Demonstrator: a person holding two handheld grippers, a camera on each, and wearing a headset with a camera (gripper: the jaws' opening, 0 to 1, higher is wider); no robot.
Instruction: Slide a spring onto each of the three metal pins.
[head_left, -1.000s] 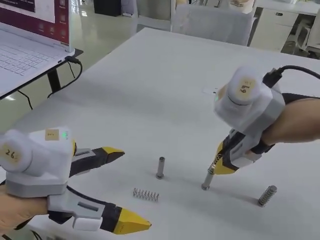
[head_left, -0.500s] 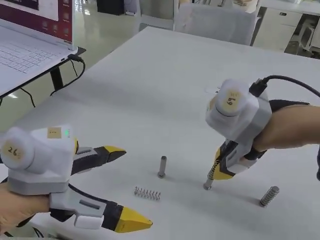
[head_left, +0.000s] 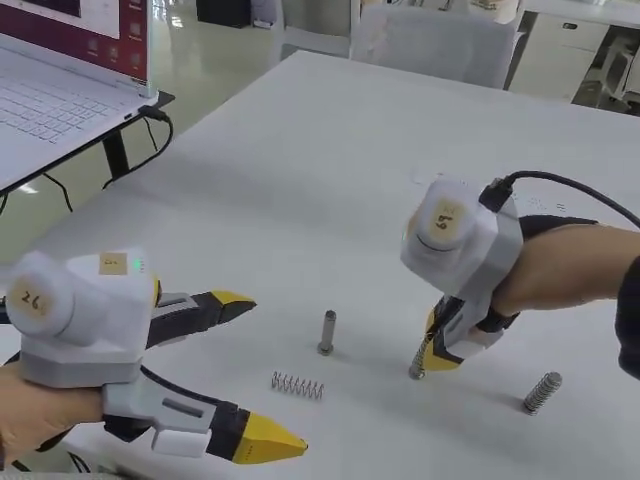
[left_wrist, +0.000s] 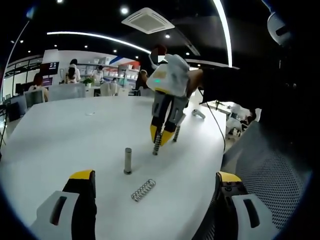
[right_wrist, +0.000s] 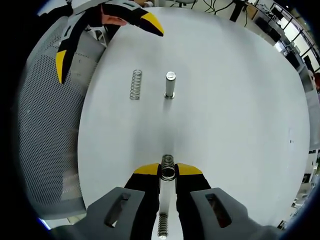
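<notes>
Currently the right gripper (head_left: 432, 355), jaws pinched on a spring (right_wrist: 168, 167), holds it at the middle pin (head_left: 416, 371). Any tilt could snag a coil or topple that pin. The left gripper (head_left: 268, 372) hovers, jaws wide, near 1 loose spring (head_left: 297, 385).

Bare pin (head_left: 326, 333): short grey metal cylinder, stood upright, nothing fitted over it

Loose spring (head_left: 297, 385): thin wire coil, laid flat on its side just beside bare pin, on near side, not touching

Second pin (head_left: 416, 370): upright, right of bare pin, upper part sleeved by held spring (right_wrist: 168, 166), clamped between jaws of right gripper (right_wrist: 168, 171)

Far spring (head_left: 540, 392): stouter coil, seen farther right of bare pin, beyond second pin
</notes>
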